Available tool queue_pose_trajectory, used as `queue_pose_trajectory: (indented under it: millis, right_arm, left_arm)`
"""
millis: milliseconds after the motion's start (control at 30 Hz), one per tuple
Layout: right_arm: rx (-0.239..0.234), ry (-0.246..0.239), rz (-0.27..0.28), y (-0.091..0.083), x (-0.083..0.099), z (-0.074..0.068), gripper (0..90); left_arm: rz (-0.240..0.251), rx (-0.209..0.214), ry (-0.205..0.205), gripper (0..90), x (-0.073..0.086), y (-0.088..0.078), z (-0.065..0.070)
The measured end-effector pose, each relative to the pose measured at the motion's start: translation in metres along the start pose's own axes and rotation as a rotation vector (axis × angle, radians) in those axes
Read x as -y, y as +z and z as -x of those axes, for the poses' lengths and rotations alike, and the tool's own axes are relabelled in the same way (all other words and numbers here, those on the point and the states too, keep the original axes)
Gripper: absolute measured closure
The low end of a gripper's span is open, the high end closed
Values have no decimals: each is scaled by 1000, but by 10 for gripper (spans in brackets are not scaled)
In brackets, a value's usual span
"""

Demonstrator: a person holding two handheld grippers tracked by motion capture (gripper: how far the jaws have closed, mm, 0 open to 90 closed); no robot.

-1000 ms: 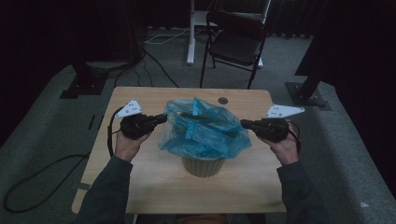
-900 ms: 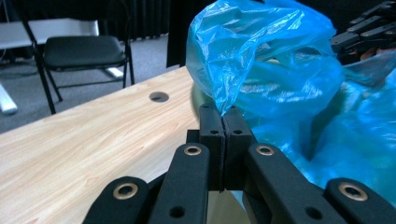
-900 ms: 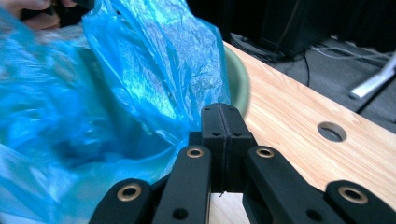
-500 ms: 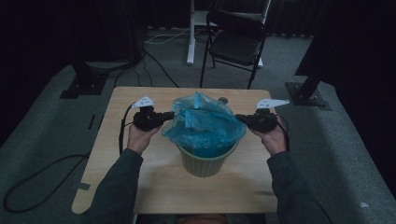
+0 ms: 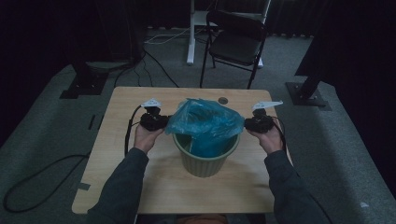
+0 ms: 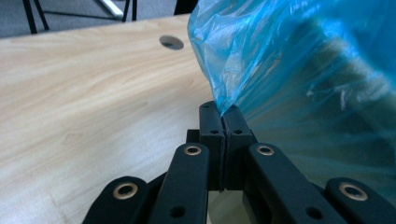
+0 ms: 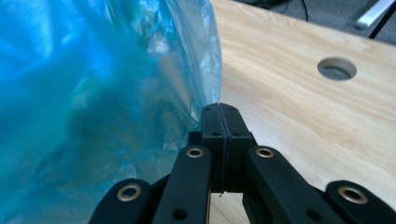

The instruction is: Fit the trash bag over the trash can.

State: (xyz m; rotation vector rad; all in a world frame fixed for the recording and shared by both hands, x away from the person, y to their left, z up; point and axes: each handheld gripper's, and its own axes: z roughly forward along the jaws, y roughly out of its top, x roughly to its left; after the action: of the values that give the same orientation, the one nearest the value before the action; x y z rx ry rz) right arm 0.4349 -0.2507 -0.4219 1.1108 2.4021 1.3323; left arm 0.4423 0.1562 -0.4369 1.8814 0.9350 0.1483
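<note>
A blue plastic bag is stretched over the mouth of a green ribbed bin in the middle of the wooden table. My left gripper pinches the bag's left edge, shut on it; the film runs into its closed fingertips. On the other side my right gripper is shut on the bag's right edge, with the thin plastic caught between its pads. The bag's lower part hangs inside the bin.
A round cable hole lies in the table behind the bin. A black folding chair and a white desk leg stand beyond the table. Cables trail over the grey floor at left.
Both grippers have carried the bag away from me and downward, so its mouth now sits over the bin's rim. More of the bin's green wall shows below the bag.
</note>
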Motion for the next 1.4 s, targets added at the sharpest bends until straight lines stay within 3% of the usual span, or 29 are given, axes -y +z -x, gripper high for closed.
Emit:
queue_pose_trajectory:
  millis: [467,667,833,967,1067,1167,1400]
  right_arm:
    - [15,33,-88,13,14,5,900]
    - [3,31,-85,0,25,2,900]
    - [-35,13,-73,-14,33,-4,900]
    - [-77,-8,-64,-24,36,-9,900]
    - [-72,-21,-46,-32,35,-12,802]
    - [-75,-23,-14,-40,32,-13,759]
    - [-71,-6,65,-54,23,-12,726]
  left_arm:
    - [-70,5,-28,890,14,14,-4]
    - [-50,37,-44,888,22,-2,-1]
    - [-23,51,-40,847,28,-21,5]
    - [-3,51,-11,824,31,-34,12]
    - [12,45,29,773,31,-42,18]
    - [31,44,62,730,30,-48,24]
    - [34,45,106,645,31,-57,31]
